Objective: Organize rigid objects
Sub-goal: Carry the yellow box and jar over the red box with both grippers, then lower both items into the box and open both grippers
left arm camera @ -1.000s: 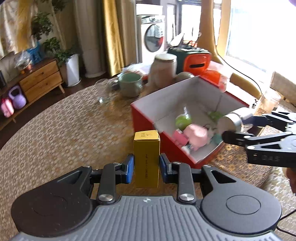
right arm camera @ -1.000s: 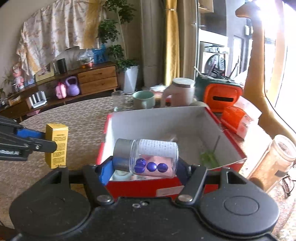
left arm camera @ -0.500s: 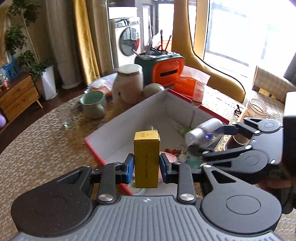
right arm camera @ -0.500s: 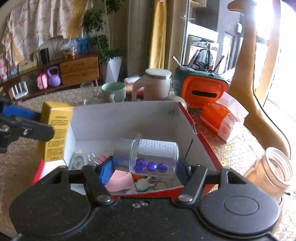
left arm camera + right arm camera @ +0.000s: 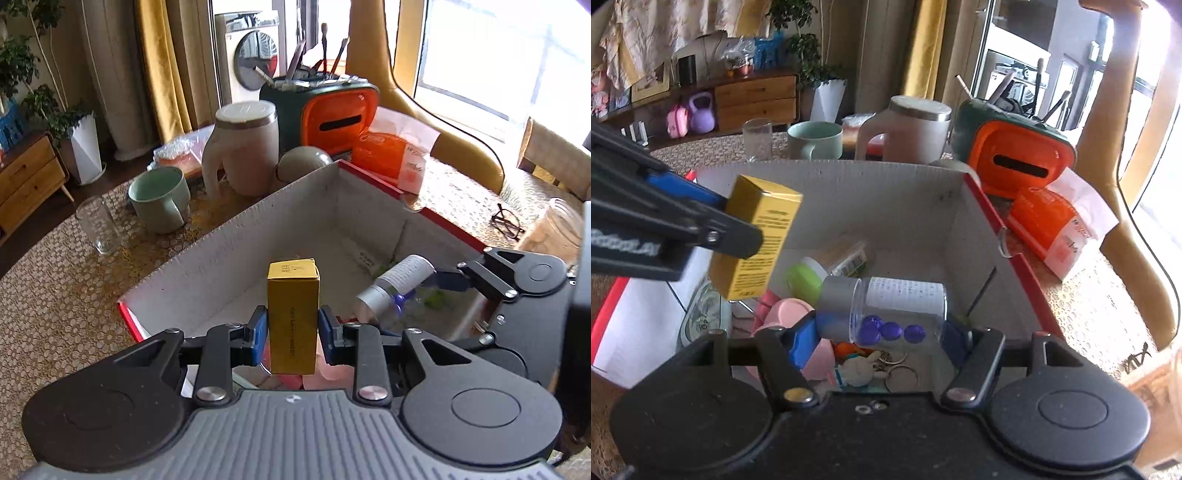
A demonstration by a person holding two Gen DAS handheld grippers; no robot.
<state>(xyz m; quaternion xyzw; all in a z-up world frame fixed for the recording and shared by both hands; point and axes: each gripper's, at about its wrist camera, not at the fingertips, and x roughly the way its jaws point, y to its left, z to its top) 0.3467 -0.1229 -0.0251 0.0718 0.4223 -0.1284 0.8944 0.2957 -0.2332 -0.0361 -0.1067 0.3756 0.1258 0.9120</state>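
My left gripper (image 5: pixel 292 328) is shut on an upright yellow carton (image 5: pixel 293 314), held over the near corner of a red cardboard box (image 5: pixel 288 206) with a white inside. From the right wrist view the same yellow carton (image 5: pixel 755 236) hangs at the left above the box. My right gripper (image 5: pixel 881 332) is shut on a clear jar (image 5: pixel 886 310) lying sideways, with a silver cap, a white label and purple beads. That jar (image 5: pixel 395 284) shows over the box's right side in the left wrist view. Inside the red box (image 5: pixel 886 199) lie a green lid (image 5: pixel 805 277), pink pieces (image 5: pixel 786 314) and key rings (image 5: pixel 901 373).
Behind the box stand a drinking glass (image 5: pixel 101 229), a green mug (image 5: pixel 160 197), a beige lidded jug (image 5: pixel 242 147), an orange-and-green case (image 5: pixel 328 110) and an orange packet (image 5: pixel 395 158). Spectacles (image 5: pixel 508 221) and a glass jar (image 5: pixel 554 229) lie to the right on the woven tablecloth.
Both grippers have moved forward and down over the box. The carton and the jar now hang above its inside. Neither grip has altered.
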